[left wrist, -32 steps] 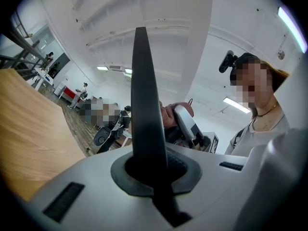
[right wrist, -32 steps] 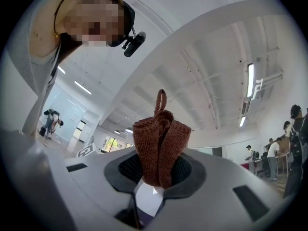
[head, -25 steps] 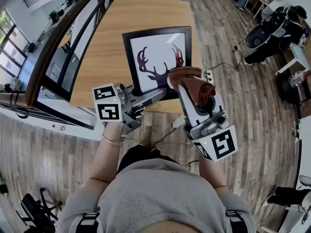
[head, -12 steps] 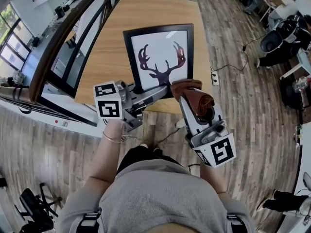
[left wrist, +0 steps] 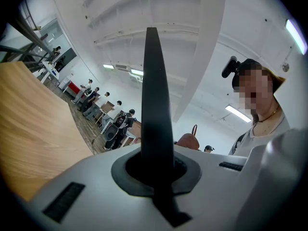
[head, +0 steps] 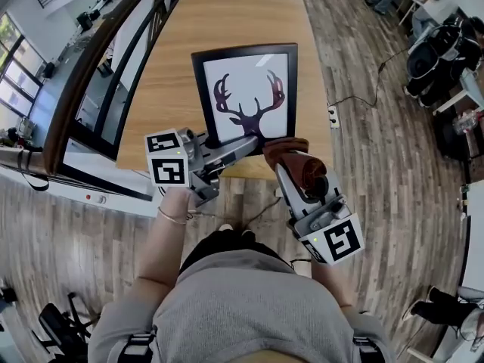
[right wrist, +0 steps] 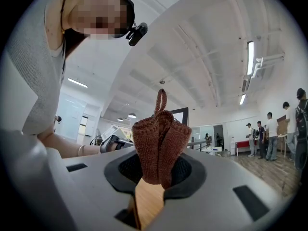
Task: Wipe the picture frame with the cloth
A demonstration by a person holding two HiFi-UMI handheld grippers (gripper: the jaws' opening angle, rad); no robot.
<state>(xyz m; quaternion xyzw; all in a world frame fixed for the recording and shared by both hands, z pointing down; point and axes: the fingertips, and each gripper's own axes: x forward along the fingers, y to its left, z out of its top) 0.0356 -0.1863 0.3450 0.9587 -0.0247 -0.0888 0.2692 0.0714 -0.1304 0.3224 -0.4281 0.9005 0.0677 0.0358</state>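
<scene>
Cloth slides toward 6 o'clock
The cloth [head: 302,161] now covers the picture frame [head: 200,97] only at its 5 o'clock corner, baring the right antler [head: 277,89].

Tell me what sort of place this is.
Probably an open-plan office or lab. People stand in groups across a large room, the wood-plank floor runs well beyond the table, and strip lights hang from a high white ceiling.

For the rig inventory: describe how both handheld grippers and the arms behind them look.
The left gripper and right gripper are pale grey tapering bodies, dark around the jaws. Each carries a white cube with black square markers at its rear. Arms are bare below a grey top; a thin bracelet circles the left wrist.
</scene>
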